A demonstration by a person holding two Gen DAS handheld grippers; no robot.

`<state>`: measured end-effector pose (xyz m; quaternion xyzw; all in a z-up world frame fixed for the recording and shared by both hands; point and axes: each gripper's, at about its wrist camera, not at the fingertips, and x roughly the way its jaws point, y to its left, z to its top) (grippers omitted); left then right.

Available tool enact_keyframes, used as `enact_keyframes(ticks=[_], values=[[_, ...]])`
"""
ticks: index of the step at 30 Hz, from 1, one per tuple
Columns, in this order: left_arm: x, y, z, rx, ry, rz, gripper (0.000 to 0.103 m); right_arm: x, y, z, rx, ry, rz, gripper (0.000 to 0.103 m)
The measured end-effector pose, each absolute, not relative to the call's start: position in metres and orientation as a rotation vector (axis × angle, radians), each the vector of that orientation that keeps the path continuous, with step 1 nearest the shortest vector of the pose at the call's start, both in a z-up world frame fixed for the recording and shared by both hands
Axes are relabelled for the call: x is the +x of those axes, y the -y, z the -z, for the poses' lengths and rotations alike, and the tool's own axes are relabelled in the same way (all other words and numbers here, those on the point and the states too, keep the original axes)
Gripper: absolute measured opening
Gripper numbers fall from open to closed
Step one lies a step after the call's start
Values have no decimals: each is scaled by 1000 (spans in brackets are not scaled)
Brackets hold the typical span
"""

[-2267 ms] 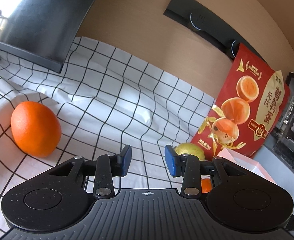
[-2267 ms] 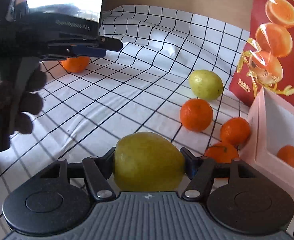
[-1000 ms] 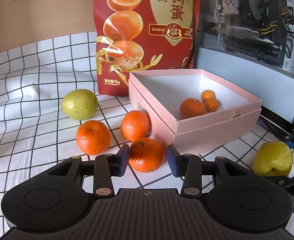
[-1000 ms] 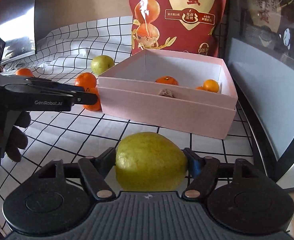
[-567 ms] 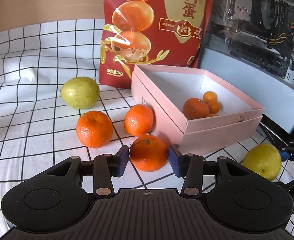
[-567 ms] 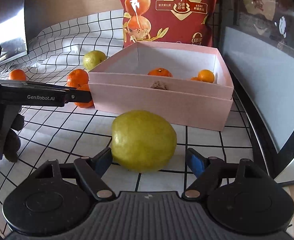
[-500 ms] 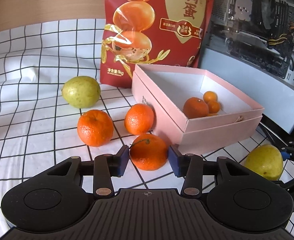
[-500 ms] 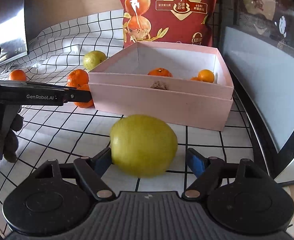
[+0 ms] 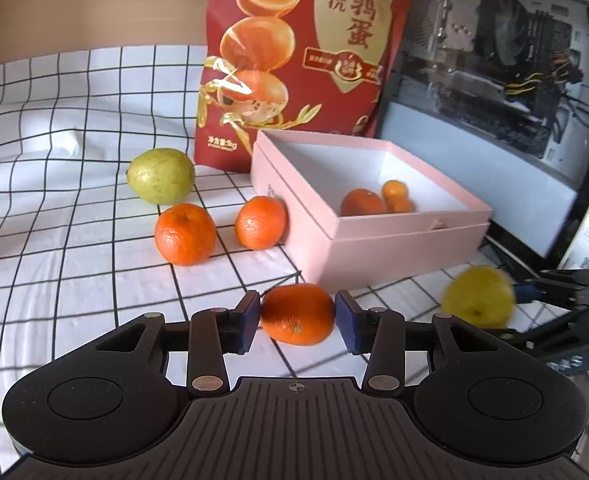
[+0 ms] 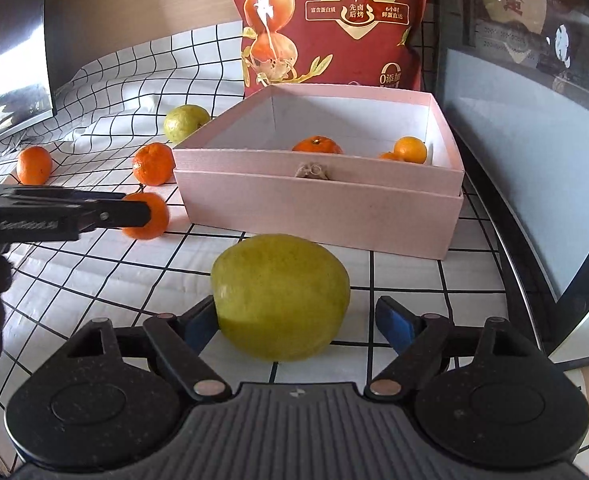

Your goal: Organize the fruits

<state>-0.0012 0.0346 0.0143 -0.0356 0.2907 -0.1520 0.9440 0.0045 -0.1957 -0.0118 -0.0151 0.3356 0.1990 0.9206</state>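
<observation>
**Fruits: one freed, one framed**

Fruits lie scattered on our checked cloth (image 9: 54, 240) beside the pink box (image 9: 394, 240). Our right gripper (image 10: 294, 320) has just been opening; its jaws stand clear of the yellow-green pear (image 10: 280, 296), resting before the box. Our left gripper (image 9: 297, 318) brackets a glossy tangerine (image 9: 297, 314), pads not visibly pressing. We should centre it, then close gently.
</observation>
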Motion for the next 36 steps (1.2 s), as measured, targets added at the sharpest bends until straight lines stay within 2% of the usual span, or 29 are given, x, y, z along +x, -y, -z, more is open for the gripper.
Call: enact_keyframes(ticks=[9,24,27,30,32,36], values=[[-44,-12,-16,-16,-567,355,41,4,195,11,-33,-692,-405,86],[-54,4,-14,94,-531,329,42,5,193,9,-47,-696,-404,87],[-55,4,-13,108,-520,327,46,5,193,9,-46,-696,-404,87],[-50,-4,-12,66,-510,304,50,5,193,9,-46,-697,-404,87],[-47,-11,-14,25,-504,299,45,5,193,9,-46,-697,-404,87],[-46,-33,-21,-109,-488,318,45,5,193,9,-45,-697,-405,87]])
